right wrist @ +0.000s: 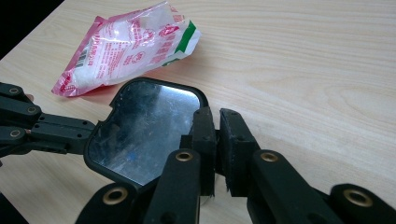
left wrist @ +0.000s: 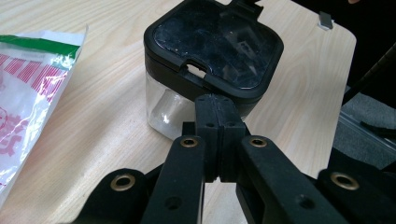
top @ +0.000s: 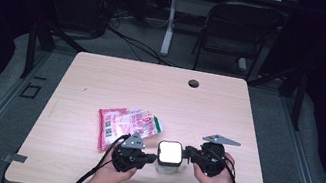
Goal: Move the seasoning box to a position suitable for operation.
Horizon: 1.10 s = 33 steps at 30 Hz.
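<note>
A small clear container [top: 168, 159] with a black hinged lid [left wrist: 215, 44] stands at the table's [top: 103, 76] near edge, flanked by both grippers. The left gripper [top: 151, 158], at its nine o'clock, has its jaws fully closed against the lid rim; the right gripper [top: 189, 152], at three o'clock, has its jaws nearly closed at the opposite rim (likely steadying the box for opening). What the container holds cannot be told. A red-and-white sachet of white powder [top: 127, 125] lies at ten o'clock

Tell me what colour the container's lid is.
Black, glossy on top, over a clear container. The lid shows best in the left gripper view.
</note>
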Each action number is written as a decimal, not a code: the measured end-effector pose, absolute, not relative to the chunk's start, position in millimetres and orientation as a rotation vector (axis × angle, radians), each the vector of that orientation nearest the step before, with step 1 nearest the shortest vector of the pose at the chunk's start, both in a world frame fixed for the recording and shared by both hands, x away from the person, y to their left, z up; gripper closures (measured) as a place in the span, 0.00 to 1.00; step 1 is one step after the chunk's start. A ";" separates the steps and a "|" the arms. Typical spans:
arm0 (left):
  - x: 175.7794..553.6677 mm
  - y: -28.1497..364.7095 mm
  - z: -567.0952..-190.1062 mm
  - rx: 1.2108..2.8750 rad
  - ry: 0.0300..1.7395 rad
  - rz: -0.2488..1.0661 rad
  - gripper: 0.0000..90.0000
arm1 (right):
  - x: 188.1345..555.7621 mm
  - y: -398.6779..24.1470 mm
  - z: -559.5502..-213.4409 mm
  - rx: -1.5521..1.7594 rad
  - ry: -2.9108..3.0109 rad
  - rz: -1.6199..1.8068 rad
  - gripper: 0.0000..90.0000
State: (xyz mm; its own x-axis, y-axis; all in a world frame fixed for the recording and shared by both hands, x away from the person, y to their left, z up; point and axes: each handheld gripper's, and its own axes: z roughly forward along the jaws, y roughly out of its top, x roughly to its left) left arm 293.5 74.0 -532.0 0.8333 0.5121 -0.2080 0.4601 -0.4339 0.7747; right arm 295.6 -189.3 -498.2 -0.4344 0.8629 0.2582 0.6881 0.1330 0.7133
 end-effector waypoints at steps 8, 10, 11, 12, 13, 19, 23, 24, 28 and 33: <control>294.6 74.4 -526.8 2.075 0.717 0.070 1.00 | 294.6 -189.6 -498.0 1.537 2.189 1.173 0.95; 295.0 74.2 -525.4 2.072 0.709 0.066 1.00 | 294.3 -189.5 -498.2 1.544 2.181 1.175 0.95; 295.1 73.7 -525.2 2.070 0.710 0.067 1.00 | 294.3 -189.4 -498.6 1.545 2.176 1.182 0.95; 295.1 73.3 -525.1 2.071 0.708 0.069 1.00 | 294.3 -189.5 -498.7 1.546 2.176 1.185 0.95; 295.0 72.9 -524.9 2.072 0.708 0.071 1.00 | 294.3 -189.9 -498.8 1.545 2.177 1.185 0.95; 294.8 71.2 -522.9 2.074 0.705 0.079 1.00 | 294.0 -190.9 -499.6 1.549 2.167 1.189 0.92; 294.8 70.8 -521.0 2.076 0.707 0.079 1.00 | 294.8 -194.1 -499.9 1.562 2.172 1.199 0.87; 294.8 70.3 -521.1 2.072 0.710 0.083 1.00 | 293.5 -194.3 -499.7 1.558 2.168 1.196 0.87; 295.6 69.7 -518.3 2.072 0.714 0.085 1.00 | 286.3 -196.2 -496.9 1.508 2.191 1.214 0.84; 295.9 67.6 -513.2 2.074 0.704 0.095 1.00 | 274.3 -197.2 -493.9 1.442 2.211 1.236 0.78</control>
State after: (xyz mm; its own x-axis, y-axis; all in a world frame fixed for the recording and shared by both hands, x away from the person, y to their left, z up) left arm 295.9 67.6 -513.2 0.8338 0.5161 -0.1960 0.4453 -0.4190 0.7913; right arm 274.3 -197.2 -493.9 -0.4909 0.8365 0.2436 0.6455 0.1615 0.7465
